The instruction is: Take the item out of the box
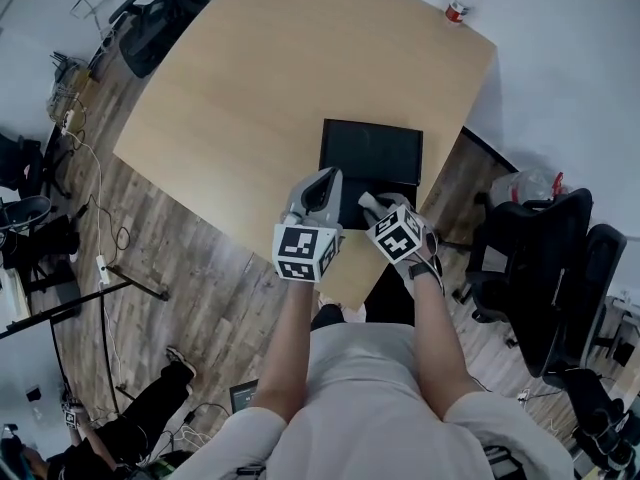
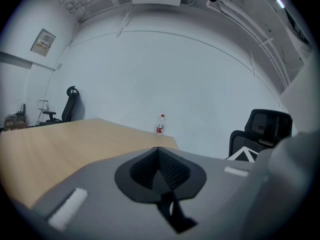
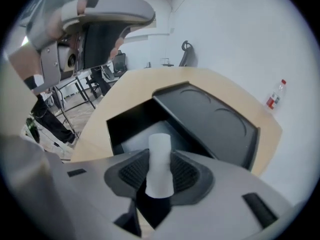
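A black box (image 3: pixel 131 120) lies open on the wooden table (image 1: pixel 260 78) near its front edge, its lid (image 3: pixel 210 118) folded back away from me. A white cylinder (image 3: pixel 160 166) stands upright between the pads of my right gripper (image 3: pixel 160 159), which is shut on it just above the box's inside. In the head view the right gripper (image 1: pixel 368 204) hangs over the box's near end, behind the lid (image 1: pixel 371 151). My left gripper (image 1: pixel 328 180) is at the box's left edge. In its own view the left gripper (image 2: pixel 159 156) is shut with nothing in it.
A small plastic bottle (image 1: pixel 460 0) with a red label stands at the table's far right corner. Black office chairs (image 1: pixel 540 258) are to the right of the table, another (image 1: pixel 150 23) at the far left. Cables and stands lie on the floor (image 1: pixel 100 258) to the left.
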Tool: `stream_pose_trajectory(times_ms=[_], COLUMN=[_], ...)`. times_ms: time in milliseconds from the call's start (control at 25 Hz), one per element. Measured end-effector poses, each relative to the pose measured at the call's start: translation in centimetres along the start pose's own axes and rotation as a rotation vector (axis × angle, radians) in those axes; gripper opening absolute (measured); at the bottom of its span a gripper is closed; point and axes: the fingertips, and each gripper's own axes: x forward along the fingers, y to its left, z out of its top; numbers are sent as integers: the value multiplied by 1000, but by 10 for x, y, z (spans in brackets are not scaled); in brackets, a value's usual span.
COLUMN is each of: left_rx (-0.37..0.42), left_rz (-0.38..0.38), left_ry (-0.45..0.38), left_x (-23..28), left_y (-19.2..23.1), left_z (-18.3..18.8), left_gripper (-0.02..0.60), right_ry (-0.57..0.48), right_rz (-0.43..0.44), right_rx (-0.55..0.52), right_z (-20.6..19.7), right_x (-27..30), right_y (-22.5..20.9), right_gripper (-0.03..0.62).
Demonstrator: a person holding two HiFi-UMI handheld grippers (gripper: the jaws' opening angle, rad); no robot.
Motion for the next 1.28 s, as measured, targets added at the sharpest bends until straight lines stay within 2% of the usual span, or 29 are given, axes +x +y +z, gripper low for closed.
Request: stream_pose_trajectory(times_ms=[160,400,760,1000,1280], left_rx=[-32,-10,50,95,140], left_rz=[-15,-42,-70,-86,-87], left_ry=[-25,-52,-119,-162,-205], left_x=[-8,-17,-36,-48,-75], left_y=[-1,-10,-18,-21,-28], left_z=[6,15,48,71,88], left_gripper=[6,6,6,6,6], right_ry=[-21,-117,-340,-513,-639], right_rz=[-124,-230,-384,-500,-579], right_rx=[-81,-47,77,203,238], right_z=[12,30,64,81,94], right_x=[-22,-57,-124,-173,-222], right_y=[-10,-17,-27,-40,-27], right_gripper=[138,137,136,135,135])
